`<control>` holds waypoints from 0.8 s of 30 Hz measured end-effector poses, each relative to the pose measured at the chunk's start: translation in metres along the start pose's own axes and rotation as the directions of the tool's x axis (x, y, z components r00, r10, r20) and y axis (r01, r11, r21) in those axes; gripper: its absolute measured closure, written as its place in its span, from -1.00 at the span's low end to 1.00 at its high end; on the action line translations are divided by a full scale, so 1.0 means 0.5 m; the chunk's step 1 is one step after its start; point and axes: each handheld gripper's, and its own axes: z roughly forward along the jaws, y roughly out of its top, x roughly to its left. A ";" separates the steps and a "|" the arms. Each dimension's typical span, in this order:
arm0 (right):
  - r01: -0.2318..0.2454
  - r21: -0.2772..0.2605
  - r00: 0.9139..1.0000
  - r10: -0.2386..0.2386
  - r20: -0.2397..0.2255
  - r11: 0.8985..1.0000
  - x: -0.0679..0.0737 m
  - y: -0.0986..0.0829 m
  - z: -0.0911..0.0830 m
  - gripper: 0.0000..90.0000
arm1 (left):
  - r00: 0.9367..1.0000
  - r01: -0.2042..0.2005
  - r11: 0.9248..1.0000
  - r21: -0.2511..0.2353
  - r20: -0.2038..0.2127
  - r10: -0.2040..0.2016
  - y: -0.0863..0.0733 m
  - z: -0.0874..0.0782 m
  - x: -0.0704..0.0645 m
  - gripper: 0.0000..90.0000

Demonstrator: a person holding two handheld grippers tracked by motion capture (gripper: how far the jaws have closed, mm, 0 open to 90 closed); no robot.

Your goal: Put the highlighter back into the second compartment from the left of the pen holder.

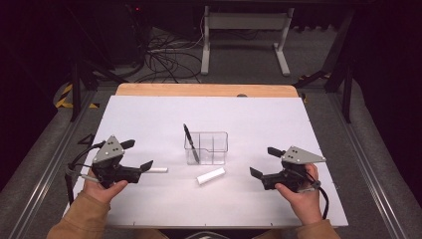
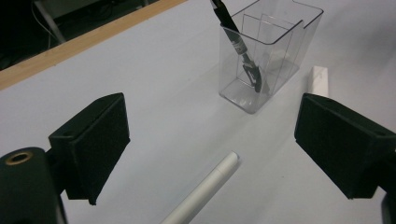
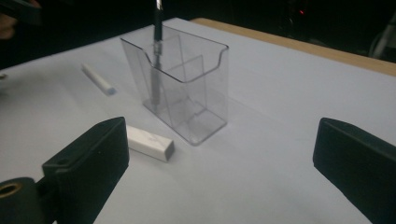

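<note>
A clear plastic holder (image 1: pixel 207 148) with dividers stands at the middle of the white table; a black pen (image 1: pixel 190 142) leans in its left compartment. A white eraser block (image 1: pixel 210 176) lies just in front of the holder. A white pen (image 1: pixel 156 170) lies flat to the left. My left gripper (image 1: pixel 138 155) is open, its jaws wide, with the white pen (image 2: pixel 205 189) on the table between and ahead of them. My right gripper (image 1: pixel 265 161) is open too, to the right of the holder (image 3: pixel 180 84), with the eraser (image 3: pixel 149 143) near its left jaw. Neither gripper holds anything.
The white sheet (image 1: pixel 149 114) covers the table; a bare wooden strip (image 1: pixel 204 90) runs along its far edge. Beyond it are a white desk frame (image 1: pixel 244 40) and cables (image 1: pixel 164 57) on the floor.
</note>
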 end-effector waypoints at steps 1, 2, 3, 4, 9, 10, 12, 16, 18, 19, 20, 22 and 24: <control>-0.002 -0.016 1.000 0.002 -0.021 1.000 -0.001 -0.002 -0.004 -0.91 | 1.000 -0.005 1.000 0.006 0.000 0.005 0.000 0.001 0.001 -0.74; -0.005 -0.031 0.999 0.004 -0.034 0.999 -0.002 -0.002 -0.006 -0.90 | 1.000 -0.014 1.000 0.009 -0.006 0.014 0.001 0.002 0.002 -0.73; -0.007 -0.038 0.999 0.005 -0.031 0.999 -0.001 -0.002 -0.008 -0.90 | 1.000 -0.016 1.000 0.012 -0.004 0.016 0.002 0.004 0.003 -0.72; -0.006 -0.042 1.000 0.004 -0.025 0.999 -0.001 -0.001 -0.009 -0.89 | 0.999 -0.033 0.999 0.022 0.001 0.033 0.003 0.005 0.006 -0.70; 0.038 -0.039 0.999 -0.039 -0.021 0.999 0.002 -0.003 -0.010 -0.68 | 0.992 -0.128 0.986 0.107 0.019 0.127 0.016 0.021 0.006 -0.61; 0.037 -0.035 0.999 -0.038 -0.024 0.999 0.003 -0.003 -0.010 -0.65 | 0.990 -0.140 0.982 0.124 0.024 0.138 0.018 0.026 0.005 -0.60; 0.040 -0.033 0.999 -0.041 -0.030 0.999 0.004 -0.003 -0.009 -0.64 | 0.987 -0.162 0.973 0.163 0.031 0.159 0.022 0.035 0.003 -0.57; 0.039 -0.033 0.999 -0.040 -0.035 0.999 0.003 -0.003 -0.010 -0.63 | 0.984 -0.177 0.959 0.221 0.076 0.164 0.026 0.054 0.008 -0.49; 0.038 -0.033 0.999 -0.039 -0.038 0.999 0.002 -0.003 -0.010 -0.62 | 0.983 -0.173 0.952 0.253 0.100 0.152 0.025 0.065 0.015 -0.45; 0.037 -0.032 0.999 -0.039 -0.038 0.999 0.002 -0.003 -0.010 -0.62 | 0.983 -0.173 0.949 0.265 0.108 0.149 0.025 0.069 0.018 -0.44; 0.037 -0.031 0.998 -0.038 -0.040 0.999 0.002 -0.003 -0.010 -0.62 | 0.983 -0.172 0.946 0.273 0.113 0.146 0.024 0.072 0.021 -0.42; 0.035 -0.028 0.998 -0.037 -0.044 0.999 0.002 -0.004 -0.009 -0.62 | 0.981 -0.179 0.939 0.293 0.128 0.147 0.025 0.077 0.027 -0.40; 0.035 -0.025 0.998 -0.036 -0.048 0.999 0.002 -0.004 -0.008 -0.62 | 0.979 -0.183 0.933 0.309 0.149 0.142 0.025 0.083 0.030 -0.38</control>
